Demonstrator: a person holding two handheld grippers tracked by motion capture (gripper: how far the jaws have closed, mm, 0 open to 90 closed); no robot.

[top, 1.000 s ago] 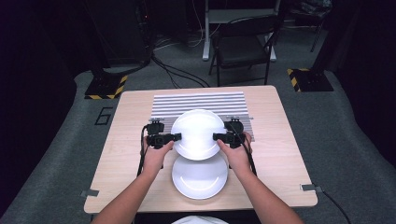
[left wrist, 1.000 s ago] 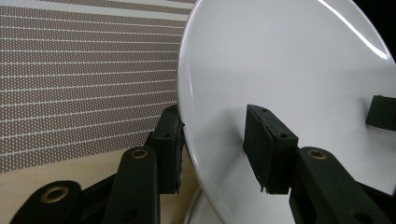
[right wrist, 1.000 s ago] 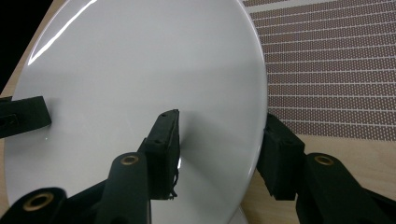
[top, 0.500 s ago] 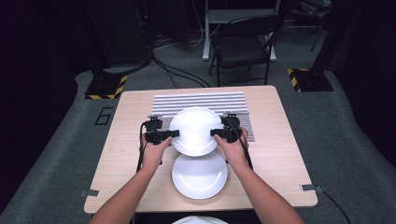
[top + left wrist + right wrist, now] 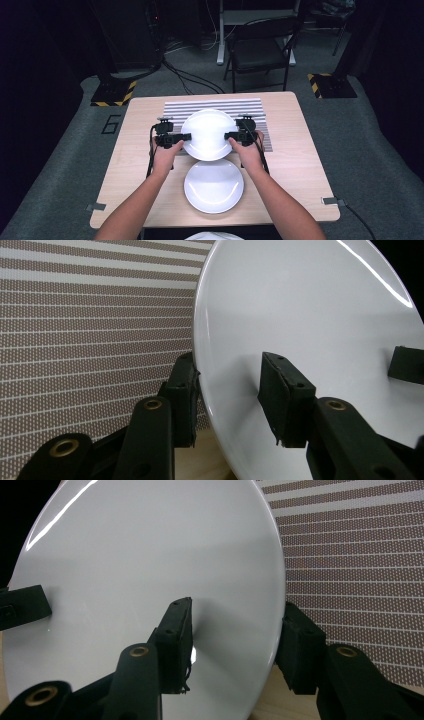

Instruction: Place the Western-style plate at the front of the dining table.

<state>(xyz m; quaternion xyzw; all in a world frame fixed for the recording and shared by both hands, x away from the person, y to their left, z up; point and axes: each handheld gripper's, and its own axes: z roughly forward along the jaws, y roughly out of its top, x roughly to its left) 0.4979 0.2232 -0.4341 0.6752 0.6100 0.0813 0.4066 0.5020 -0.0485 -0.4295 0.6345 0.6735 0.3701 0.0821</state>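
Observation:
A white plate [image 5: 207, 134] hangs above the striped mat [image 5: 175, 107], gripped at opposite edges. My left gripper [image 5: 186, 136] clamps its left rim, and its jaws have just been closing with the rim between them. In the left gripper view one pad lies on the plate [image 5: 310, 315] face and the other behind the rim, my left gripper [image 5: 230, 367] shut on it. My right gripper [image 5: 227, 135] clamps the right rim. In the right gripper view its pads [image 5: 177, 625] press the plate [image 5: 150, 555] from both sides.
A second white plate [image 5: 214, 186] lies flat on the wooden table [image 5: 300, 165] just in front of the held one. The rim of a third plate [image 5: 214, 236] shows at the table's near edge. A chair [image 5: 260, 50] stands beyond the far edge.
Both hands and the plate between them have shifted a little away from the person, farther over the striped mat. The plate on the table has not moved.

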